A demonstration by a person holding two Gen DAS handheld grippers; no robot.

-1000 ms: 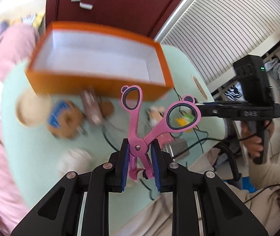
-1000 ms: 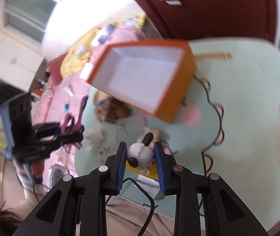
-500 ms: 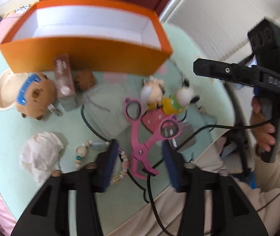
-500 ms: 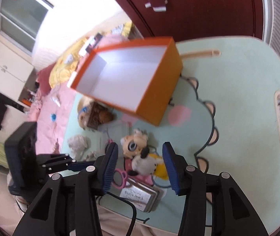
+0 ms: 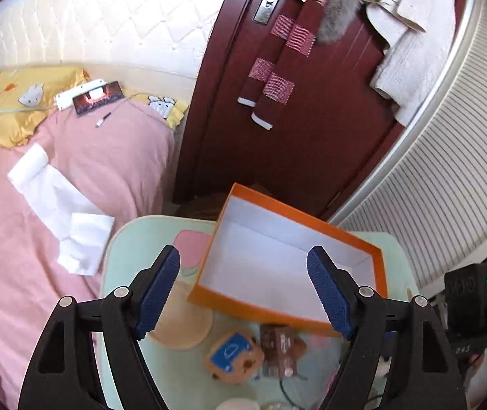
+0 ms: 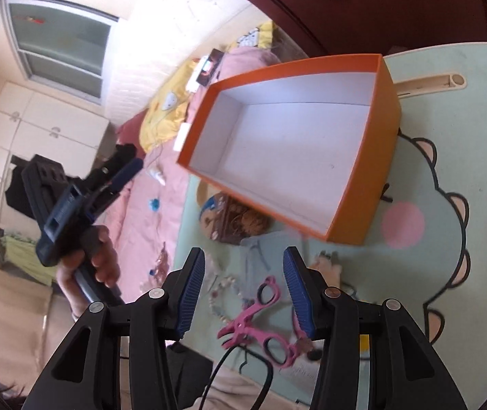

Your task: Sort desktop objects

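Note:
The orange box [image 5: 298, 212] with a white, empty inside stands on the pale green table. My left gripper [image 5: 243, 262] hovers in front of it, its jaws opening wide with nothing between them. The pink scissors [image 6: 260, 314] lie on the table near its front edge, just beyond my right gripper [image 6: 244, 262], which is open and holds nothing. In the right wrist view a hand holds the left gripper [image 6: 120, 175] up at the left, off the table. A small plush animal [image 6: 325, 263] lies partly hidden behind the right finger.
A brown plush with a blue patch [image 5: 233, 355], a brown packet [image 5: 279, 345] and a beige round dish [image 5: 182, 323] lie before the box. A bead string [image 6: 223, 294] and a black cable [image 6: 243, 362] lie near the scissors. A pink bed [image 5: 113, 157] flanks the table.
The left gripper let go of the pink scissors, which now lie on the table, then rose and tilted up toward the box. The right gripper released the small plush dog and drew back.

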